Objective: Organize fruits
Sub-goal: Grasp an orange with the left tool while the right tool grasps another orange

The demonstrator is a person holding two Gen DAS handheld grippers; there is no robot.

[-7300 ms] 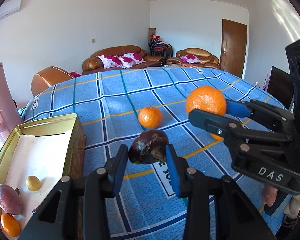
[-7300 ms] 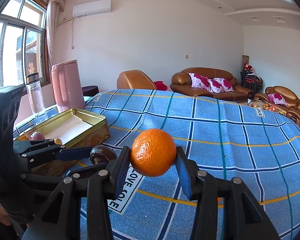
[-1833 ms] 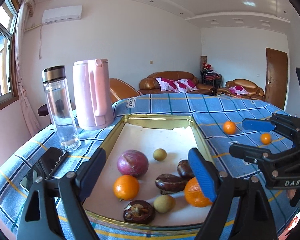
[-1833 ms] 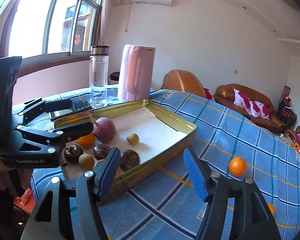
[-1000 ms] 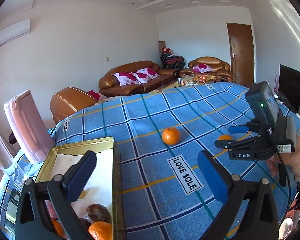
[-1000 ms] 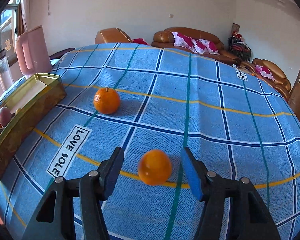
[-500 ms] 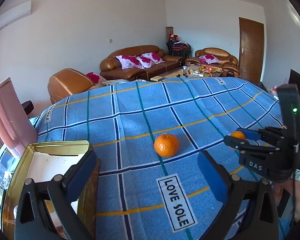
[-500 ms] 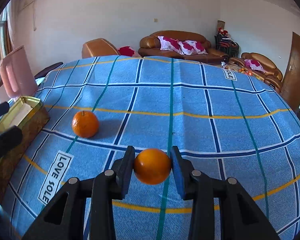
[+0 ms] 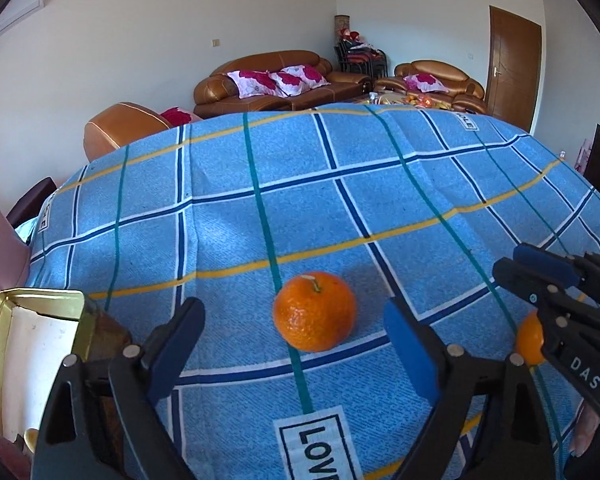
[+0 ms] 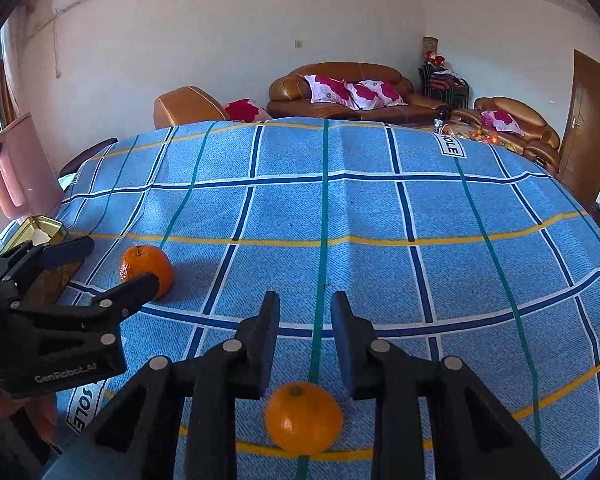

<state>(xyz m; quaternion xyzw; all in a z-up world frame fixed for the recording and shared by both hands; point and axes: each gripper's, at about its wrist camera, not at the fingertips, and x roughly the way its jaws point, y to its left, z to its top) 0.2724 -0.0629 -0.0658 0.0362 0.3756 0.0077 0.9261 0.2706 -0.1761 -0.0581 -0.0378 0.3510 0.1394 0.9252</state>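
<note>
1. Left gripper (image 9: 292, 314): jaws spread wide and closing. The larger orange (image 9: 314, 312) sits on the blue checked cloth (image 9: 340, 200) between the two pads, stem up, with clear gaps on both sides and no contact yet.
2. Right gripper (image 10: 305, 320): pads drawn close together with nothing between them. The smaller orange (image 10: 304, 418) lies on the cloth under the fingers and back from the tips, and looks unpinched.
3. The gold tin (image 9: 4, 320) is at the left edge of the table, well apart from both oranges. I take it as where the fruit goes.
4. Risk, right side: lifting now would likely come up empty, because the pads have met ahead of the fruit. Dragging the fingers back could nudge it into a roll.
5. Risk, left side: the fruit is round and sits free. If one pad lands first or off-centre, the orange could roll away or squirt out forward.
6. Risk, crowding: in the left wrist view the right gripper reaches in just beside the left one's right finger. A swing toward the tin could knock the two together.
7. Risk, carry: a shallow pinch at the tips could slip on the way over the tin's rim.
</note>
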